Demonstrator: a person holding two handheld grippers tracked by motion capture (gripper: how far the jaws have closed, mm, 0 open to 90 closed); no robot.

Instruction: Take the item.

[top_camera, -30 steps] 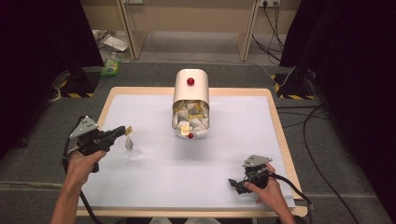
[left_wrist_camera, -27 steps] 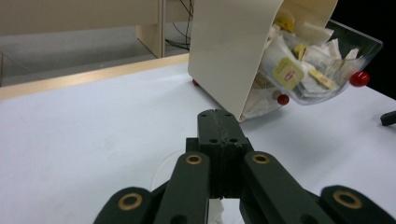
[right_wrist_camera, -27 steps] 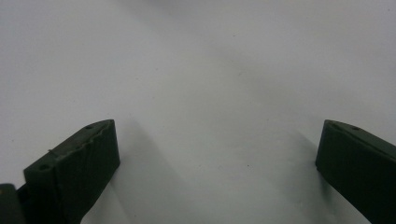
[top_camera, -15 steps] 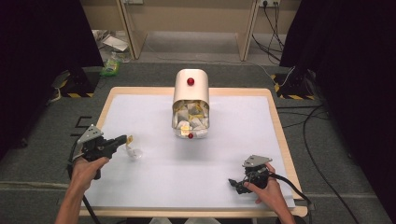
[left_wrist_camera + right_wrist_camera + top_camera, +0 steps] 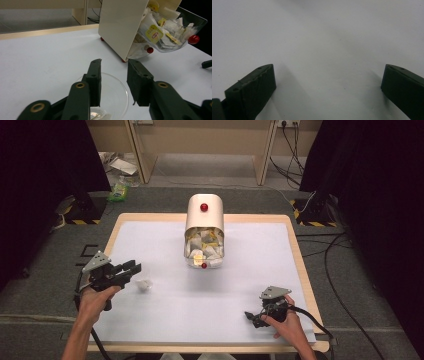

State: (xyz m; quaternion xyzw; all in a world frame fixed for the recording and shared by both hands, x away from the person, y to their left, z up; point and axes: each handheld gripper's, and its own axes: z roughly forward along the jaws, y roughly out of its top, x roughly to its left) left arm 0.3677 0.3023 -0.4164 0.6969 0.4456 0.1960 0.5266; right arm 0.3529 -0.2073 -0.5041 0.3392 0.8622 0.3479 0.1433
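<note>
While left gripper (image 5: 113, 75) gapes, glass bowl (image 5: 112, 96) beneath fingertips.

I can read no text anywhere; the yellow sachet (image 5: 154, 34) in the clear bin (image 5: 175, 47) bears a red label, but its print is too small.

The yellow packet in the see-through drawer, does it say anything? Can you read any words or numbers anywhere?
No text can be read anywhere.
The yellow packet in the dispenser's clear drawer has a red and white label, too blurred to read.
The white sachets around it show no readable print.
The glass bowl and the cream dispenser carry no writing.
</note>
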